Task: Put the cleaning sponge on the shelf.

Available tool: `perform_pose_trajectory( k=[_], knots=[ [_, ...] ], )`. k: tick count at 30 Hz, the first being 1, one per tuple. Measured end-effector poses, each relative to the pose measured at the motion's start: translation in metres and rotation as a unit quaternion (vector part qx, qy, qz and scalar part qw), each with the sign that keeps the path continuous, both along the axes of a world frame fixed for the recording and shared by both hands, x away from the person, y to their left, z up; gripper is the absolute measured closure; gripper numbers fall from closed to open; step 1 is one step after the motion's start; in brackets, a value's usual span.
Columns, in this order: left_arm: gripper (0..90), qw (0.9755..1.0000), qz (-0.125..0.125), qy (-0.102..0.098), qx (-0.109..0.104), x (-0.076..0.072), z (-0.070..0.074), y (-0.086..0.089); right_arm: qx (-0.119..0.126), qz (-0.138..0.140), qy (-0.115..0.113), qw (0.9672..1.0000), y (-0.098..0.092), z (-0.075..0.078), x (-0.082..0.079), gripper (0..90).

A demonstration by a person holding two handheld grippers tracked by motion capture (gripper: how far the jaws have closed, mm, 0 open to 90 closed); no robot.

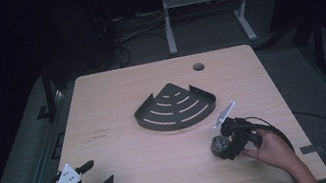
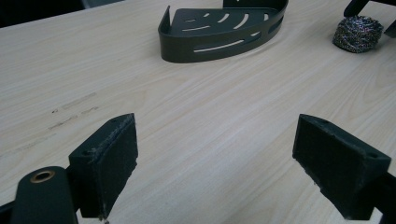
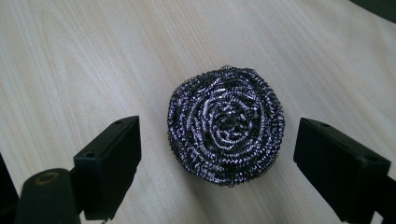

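Right gripper (image 3: 217, 163) wide around steel scourer (image 3: 226, 125), seemingly untouched; left gripper (image 1: 97, 174) wide, low.

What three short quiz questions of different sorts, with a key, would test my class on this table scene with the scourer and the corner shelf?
1. True or false: the right gripper is shut on the steel scourer.
2. Multiple choice: the black corner shelf is A) hanging from the left gripper; B) lying on the table, apart from both grippers; C) stacked on the scourer.
3. Short answer: what lies between the right gripper's jaws?

Key
1. False: its jaws stand open on either side of the scourer, not touching it.
2. B.
3. The scourer, resting on the table.
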State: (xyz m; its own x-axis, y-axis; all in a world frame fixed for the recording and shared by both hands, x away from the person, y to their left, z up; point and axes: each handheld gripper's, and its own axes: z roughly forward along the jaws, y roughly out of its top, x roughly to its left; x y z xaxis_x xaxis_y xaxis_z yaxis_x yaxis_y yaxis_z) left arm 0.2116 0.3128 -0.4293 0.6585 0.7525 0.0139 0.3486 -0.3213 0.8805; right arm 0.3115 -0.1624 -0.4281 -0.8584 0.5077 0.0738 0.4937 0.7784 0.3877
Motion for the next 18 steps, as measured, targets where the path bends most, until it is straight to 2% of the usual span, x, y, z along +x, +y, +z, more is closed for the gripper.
perform_pose_trajectory(
  k=[10,18],
  knots=[
    [13.3,1.0000,0.000,0.000,0.000,0.000,0.000,0.000,-0.011,0.004,0.012,0.9999,0.004,-0.006,0.007,15.5],
    [13.3,1.0000,0.001,0.000,-0.002,0.000,0.000,0.000,-0.019,0.010,0.017,0.9996,0.005,-0.011,0.009,22.2]
  ],
)
